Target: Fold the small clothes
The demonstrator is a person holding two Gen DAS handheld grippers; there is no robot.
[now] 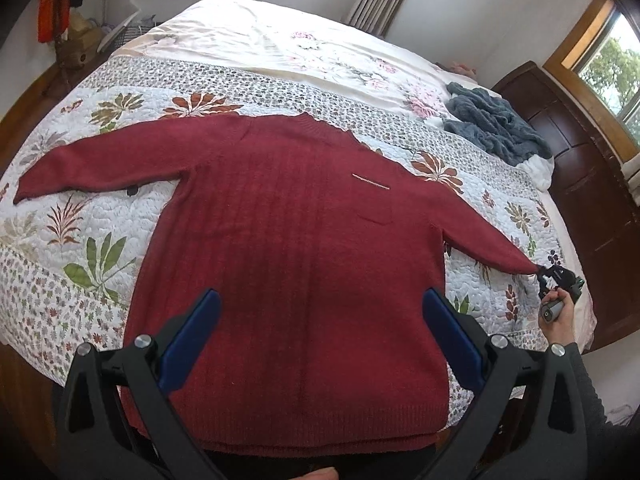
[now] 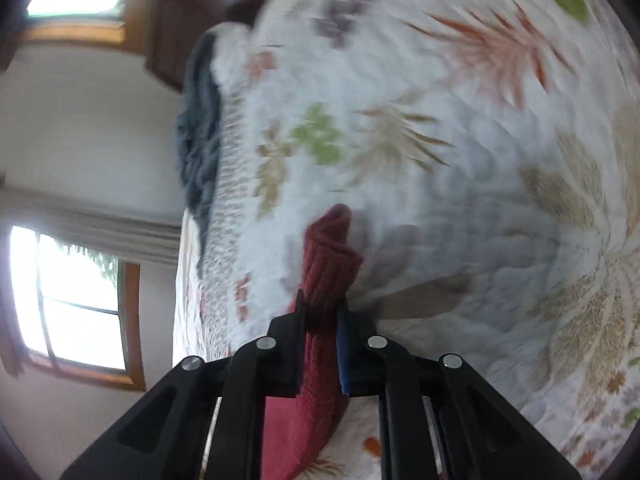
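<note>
I see the red sweater (image 1: 288,264) spread flat on the bed (image 1: 280,52), hem toward me at the near edge and neckline pointing to the far side, so its body runs near to far while the two sleeves stretch out left and right. It is a soft ribbed knit, dark red, with a small pale stripe on the chest and a patch pocket below it. Starting on the left, the left sleeve (image 1: 96,164) lies straight out over the quilt (image 1: 80,240), cuff at the far left, flat against the stitched white cover printed with green and rust leaves. My left gripper (image 1: 320,340) hangs over the lower body of the sweater with its blue-padded fingers (image 1: 192,340) spread wide and nothing between them; the hem sits just below and between them. Moving right, the right sleeve (image 1: 480,236) tapers out to the right edge of the bed, where my right gripper (image 2: 320,316) has pinched its cuff. In the right wrist view, which is blurred, the ribbed cuff (image 2: 332,256) stands up between the closed fingers and pokes past their tips. A hand (image 1: 560,320) holds that gripper's handle. Farther right and back, a rumpled grey-blue fleece (image 1: 492,124) lies near the far right edge, well apart from the sweater.
</note>
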